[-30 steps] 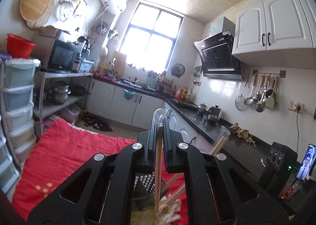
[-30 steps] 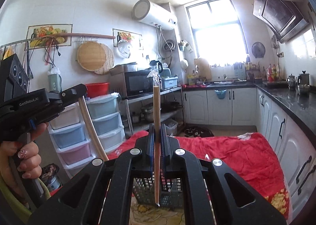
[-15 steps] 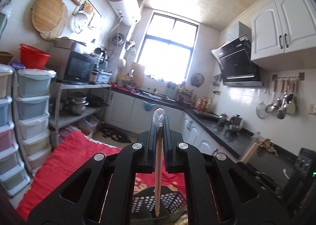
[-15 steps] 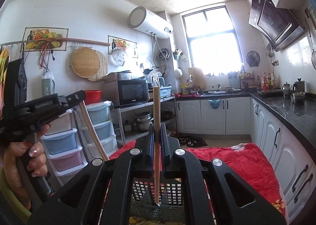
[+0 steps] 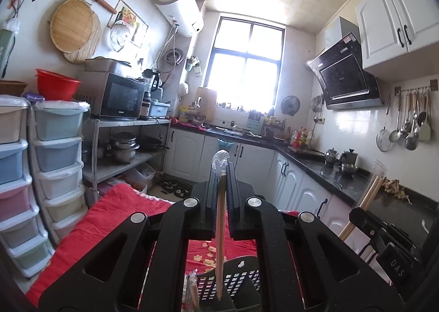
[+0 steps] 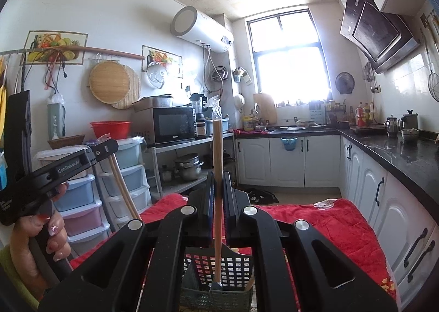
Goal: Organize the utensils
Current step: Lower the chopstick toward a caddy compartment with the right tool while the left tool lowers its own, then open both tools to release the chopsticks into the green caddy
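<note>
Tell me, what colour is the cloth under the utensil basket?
Red cloth, with yellow flowers; clearest in the right wrist view, beneath the basket.

Both grippers descending toward basket

The left gripper [image 5: 221,175] and right gripper [image 6: 218,183] are lowering their wrapped chopsticks [image 5: 220,232] toward the slotted basket [image 6: 219,276].

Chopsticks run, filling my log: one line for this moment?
left gripper: shut on chopsticks | right gripper: shut on wrapped chopsticks | both above slotted basket
</note>
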